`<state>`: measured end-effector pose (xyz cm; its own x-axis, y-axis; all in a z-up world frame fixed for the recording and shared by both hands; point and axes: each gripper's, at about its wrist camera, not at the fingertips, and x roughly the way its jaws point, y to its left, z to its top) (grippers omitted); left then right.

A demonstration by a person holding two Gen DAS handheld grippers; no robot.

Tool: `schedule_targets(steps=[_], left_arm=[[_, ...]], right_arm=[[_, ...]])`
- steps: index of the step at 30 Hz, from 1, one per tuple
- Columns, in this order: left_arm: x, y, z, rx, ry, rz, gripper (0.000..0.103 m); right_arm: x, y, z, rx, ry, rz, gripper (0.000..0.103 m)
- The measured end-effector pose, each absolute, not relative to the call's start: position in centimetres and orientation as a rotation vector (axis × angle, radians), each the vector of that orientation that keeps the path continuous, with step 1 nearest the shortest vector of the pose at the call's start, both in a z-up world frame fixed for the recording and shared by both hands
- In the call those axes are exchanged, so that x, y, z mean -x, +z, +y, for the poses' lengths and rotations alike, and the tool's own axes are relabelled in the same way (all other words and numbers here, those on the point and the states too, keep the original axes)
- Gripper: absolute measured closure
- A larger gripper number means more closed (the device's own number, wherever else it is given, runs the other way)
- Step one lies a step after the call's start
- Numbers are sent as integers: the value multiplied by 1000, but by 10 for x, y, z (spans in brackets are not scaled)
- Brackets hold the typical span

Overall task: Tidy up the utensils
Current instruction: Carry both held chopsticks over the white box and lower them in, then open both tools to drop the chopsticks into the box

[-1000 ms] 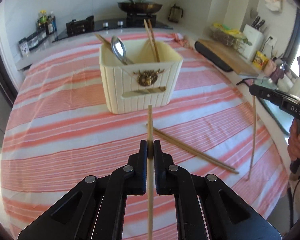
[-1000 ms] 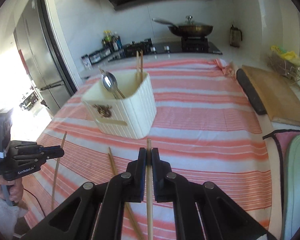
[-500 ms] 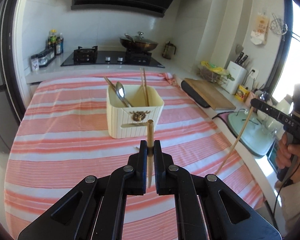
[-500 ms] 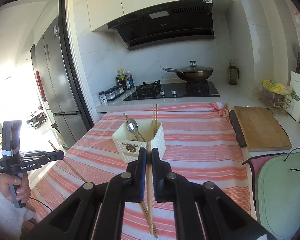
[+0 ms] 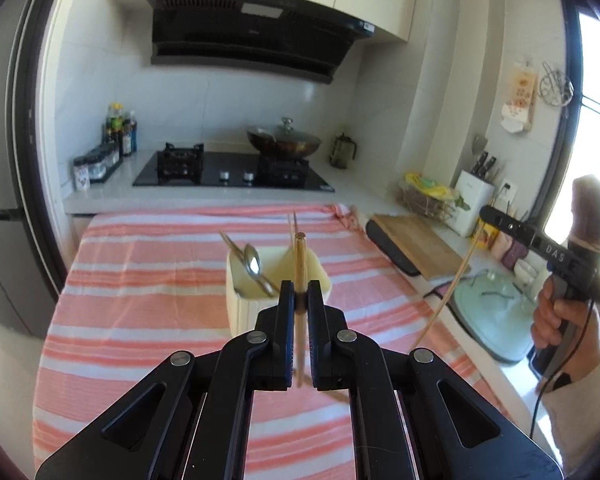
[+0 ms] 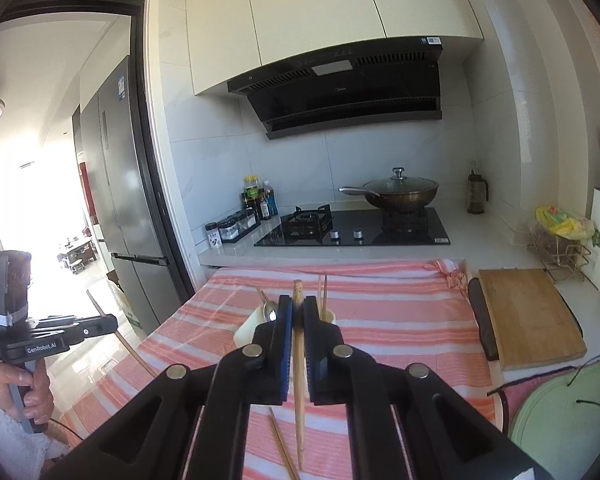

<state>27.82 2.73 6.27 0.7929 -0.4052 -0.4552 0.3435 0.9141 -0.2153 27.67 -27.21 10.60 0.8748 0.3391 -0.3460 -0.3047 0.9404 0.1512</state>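
Partly done: the cream holder (image 5: 278,300) on the striped bench (image 5: 140,280) already houses a spoon (image 5: 254,260) and chopsticks, while each hand-held gripper, left (image 5: 300,300) and right (image 6: 298,316), is clamped on one chopstick, and another chopstick (image 6: 282,450) lies loose on the bench.
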Motion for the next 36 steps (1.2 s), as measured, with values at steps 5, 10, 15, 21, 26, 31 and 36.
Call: schedule_targets(steps=[5, 10, 15, 21, 26, 31, 36], left_arm=[[-322, 100, 31, 145, -292, 385, 99], [-392, 82, 23, 146, -223, 422, 99], [-458, 27, 11, 144, -230, 618, 99], [-500, -37, 0, 143, -269, 842, 98], [-482, -50, -3, 137, -275, 886, 36], [-434, -62, -2, 96, -284, 910, 16], [-358, -117, -9, 181, -306, 996, 12]], right_arm=[[-319, 138, -257, -99, 323, 271, 97], [-366, 135, -233, -107, 331, 171, 97], [-430, 82, -200, -50, 349, 303, 97], [-487, 18, -187, -41, 406, 559, 97], [-494, 1, -197, -106, 429, 632, 68], [-456, 4, -229, -102, 418, 636, 59], [-377, -42, -271, -24, 329, 721, 56]])
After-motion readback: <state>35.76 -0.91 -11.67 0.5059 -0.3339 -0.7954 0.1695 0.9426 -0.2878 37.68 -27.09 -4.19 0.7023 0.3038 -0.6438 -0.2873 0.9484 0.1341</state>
